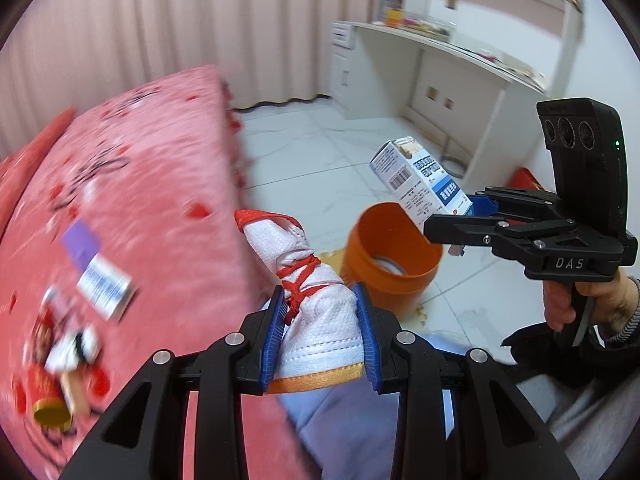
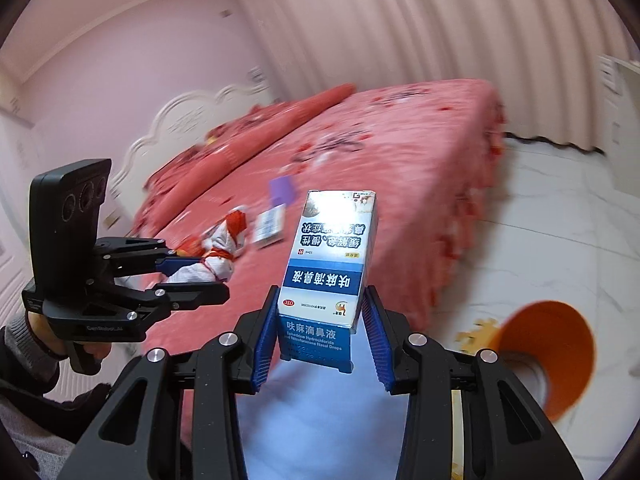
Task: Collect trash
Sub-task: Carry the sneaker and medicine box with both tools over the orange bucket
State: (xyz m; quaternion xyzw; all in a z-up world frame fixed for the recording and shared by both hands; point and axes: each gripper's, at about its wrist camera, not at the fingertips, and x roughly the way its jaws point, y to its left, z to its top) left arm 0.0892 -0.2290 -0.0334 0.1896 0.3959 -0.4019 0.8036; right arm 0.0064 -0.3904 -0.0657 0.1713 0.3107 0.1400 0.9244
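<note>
My left gripper (image 1: 320, 334) is shut on a white cloth pouch (image 1: 316, 300) tied with red string, held just off the bed's edge; it also shows in the right wrist view (image 2: 208, 270). My right gripper (image 2: 322, 334) is shut on a blue and white medicine box (image 2: 332, 256), held upright. In the left wrist view that box (image 1: 420, 178) hangs just above the rim of an orange bin (image 1: 390, 254) on the floor. The bin shows at lower right in the right wrist view (image 2: 552, 344). A purple and white box (image 1: 98, 270) and red wrappers (image 1: 56, 372) lie on the bed.
The pink bed (image 1: 140, 200) fills the left side. A white desk with shelves (image 1: 440, 64) stands along the far wall. The floor is white tile (image 1: 312, 152). Curtains hang behind. A red object (image 1: 528, 178) lies on the floor by the desk.
</note>
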